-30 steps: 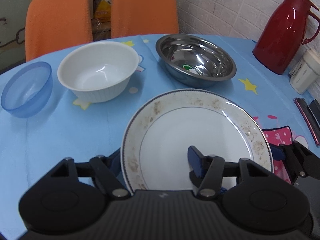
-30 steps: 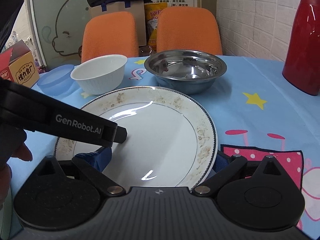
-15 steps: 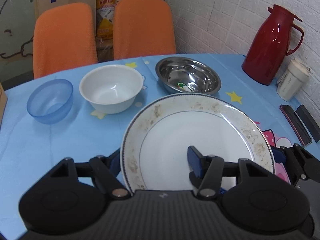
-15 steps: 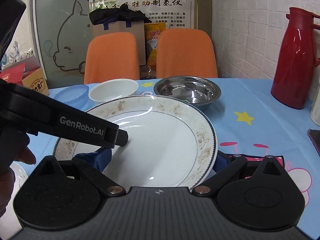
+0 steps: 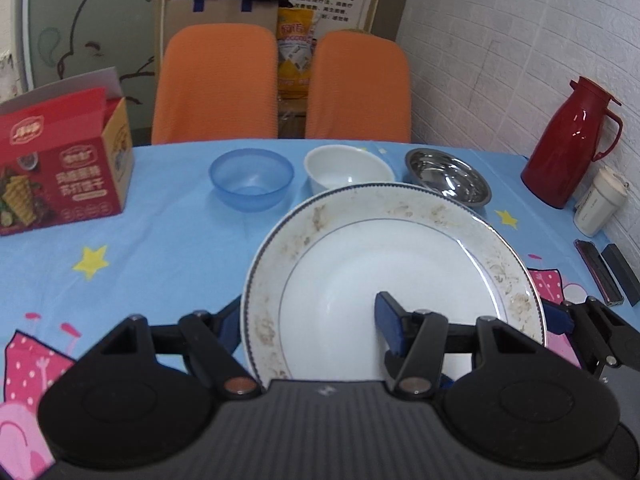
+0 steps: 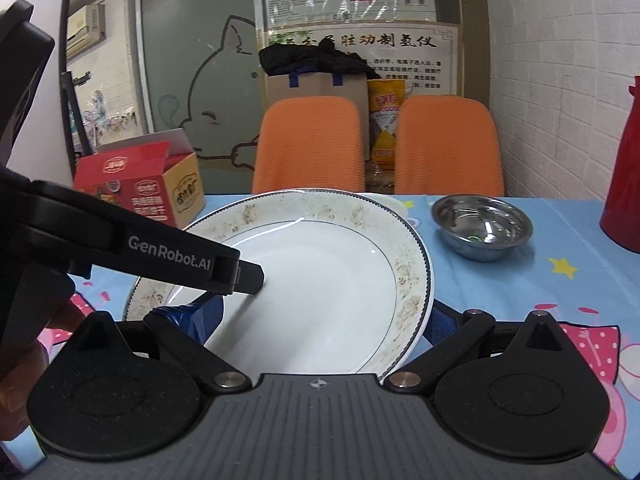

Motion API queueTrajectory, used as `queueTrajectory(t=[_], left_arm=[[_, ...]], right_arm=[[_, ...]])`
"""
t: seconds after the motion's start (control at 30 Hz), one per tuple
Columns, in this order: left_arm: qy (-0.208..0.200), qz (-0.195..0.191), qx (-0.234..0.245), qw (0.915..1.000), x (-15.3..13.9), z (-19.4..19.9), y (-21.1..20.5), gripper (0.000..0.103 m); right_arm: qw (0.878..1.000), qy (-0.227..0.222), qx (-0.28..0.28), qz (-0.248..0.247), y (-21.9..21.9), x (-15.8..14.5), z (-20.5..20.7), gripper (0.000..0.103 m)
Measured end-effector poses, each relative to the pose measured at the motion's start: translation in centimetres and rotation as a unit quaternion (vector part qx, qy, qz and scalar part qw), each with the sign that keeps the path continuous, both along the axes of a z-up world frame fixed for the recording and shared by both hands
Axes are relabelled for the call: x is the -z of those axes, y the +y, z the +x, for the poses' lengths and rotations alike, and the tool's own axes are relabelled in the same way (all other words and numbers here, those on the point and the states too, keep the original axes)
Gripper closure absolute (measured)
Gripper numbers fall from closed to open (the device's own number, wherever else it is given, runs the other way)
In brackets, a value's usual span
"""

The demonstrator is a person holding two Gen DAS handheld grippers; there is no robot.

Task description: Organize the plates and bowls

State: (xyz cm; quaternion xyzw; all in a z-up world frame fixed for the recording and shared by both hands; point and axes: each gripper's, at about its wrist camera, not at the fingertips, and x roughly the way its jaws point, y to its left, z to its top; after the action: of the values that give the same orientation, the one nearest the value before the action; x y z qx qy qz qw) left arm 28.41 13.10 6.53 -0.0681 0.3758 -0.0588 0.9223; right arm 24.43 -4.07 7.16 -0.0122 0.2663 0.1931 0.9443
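Left gripper point(image 5: 308, 326) and right gripper point(image 6: 320, 320) both pinch plate point(image 5: 400, 280) rim, sharing weight; bowls beyond plate.

plate point(image 5: 400, 248): white, brown-speckled rim | tablecloth point(image 5: 168, 248): blue, yellow stars | flask point(image 5: 568, 140): red

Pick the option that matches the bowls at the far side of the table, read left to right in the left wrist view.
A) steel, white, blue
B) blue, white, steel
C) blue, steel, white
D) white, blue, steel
B: beyond the plate, the blue bowl sits leftmost, the white bowl in the middle, and the steel bowl rightmost, nearest the red jug.
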Motion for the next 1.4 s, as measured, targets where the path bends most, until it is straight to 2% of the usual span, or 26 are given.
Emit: queueTrajectory(t=[0.2,0.43,0.57,0.67,0.77,0.87,0.97,1.1,1.23,1.4], left_arm=[[0.013,-0.003,-0.039,0.9991,1.4,-4.3,3.8,0.046],[0.029,-0.008,-0.053,0.9982,3.8,-7.6,5.6,0.046],[0.034,-0.012,-0.054,0.9979,4.7,-8.3,5.8,0.046],[0.031,0.001,-0.056,0.998,5.2,-8.5,5.7,0.046],[0.043,-0.011,-0.058,0.9973,6.0,-8.2,6.2,0.046],[0.029,0.0,-0.052,0.9982,6.0,-8.4,5.9,0.046],[0.01,0.008,-0.051,0.9986,5.4,-8.5,5.6,0.045],[-0.015,0.011,-0.057,0.9982,3.9,-8.3,5.7,0.037],[-0.022,0.008,-0.059,0.998,3.1,-7.8,5.7,0.036],[-0.023,0.008,-0.053,0.9983,2.9,-7.4,5.2,0.036]], right_arm=[[0.999,0.015,-0.04,0.011,3.5,0.7,-2.8,0.015],[0.997,0.044,-0.055,0.009,5.5,2.3,-6.0,0.014],[0.997,0.05,-0.058,-0.002,6.1,3.0,-7.3,0.014],[0.996,0.059,-0.062,-0.003,6.0,3.7,-7.6,0.015],[0.995,0.067,-0.067,-0.009,6.4,4.5,-7.5,0.015],[0.994,0.083,-0.069,-0.002,6.0,5.0,-7.2,0.015],[0.995,0.076,-0.067,0.0,5.8,4.9,-7.3,0.015],[0.995,0.071,-0.071,-0.005,5.5,4.5,-7.3,0.015],[0.992,0.071,-0.092,-0.043,6.2,4.5,-7.7,0.015],[0.993,0.082,-0.082,-0.02,4.8,4.2,-7.9,0.015]])
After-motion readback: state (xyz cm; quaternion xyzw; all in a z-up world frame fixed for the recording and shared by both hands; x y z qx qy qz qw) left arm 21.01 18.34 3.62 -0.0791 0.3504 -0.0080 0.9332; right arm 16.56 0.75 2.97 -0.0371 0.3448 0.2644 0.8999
